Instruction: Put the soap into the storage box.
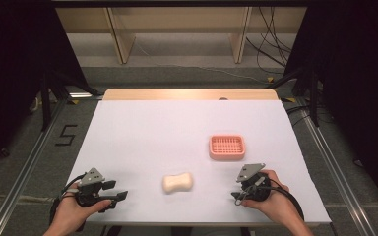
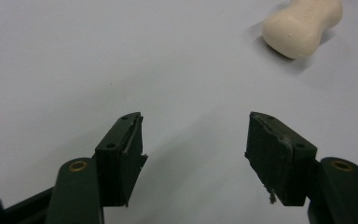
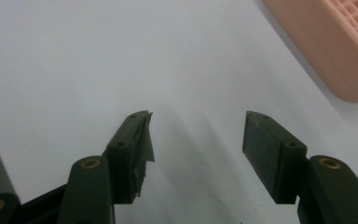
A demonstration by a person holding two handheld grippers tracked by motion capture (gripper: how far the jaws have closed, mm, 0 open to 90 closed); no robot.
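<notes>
With both grippers parked at the near edge of the bench [image 1: 142,123], I judge the job is to pick up the soap [image 1: 177,182] and set it in the pink dish [image 1: 227,147]. The soap lies between the two grippers, the dish well beyond the right gripper [image 1: 240,192]. The left gripper [image 1: 118,195] has its fingers [image 2: 121,154] apart and empty, and so are the right's [image 3: 130,154]. I'd take the soap across its narrow waist with the nearer left gripper, closing gently since it looks slippery, then lower it flat onto the dish's grid.
</notes>
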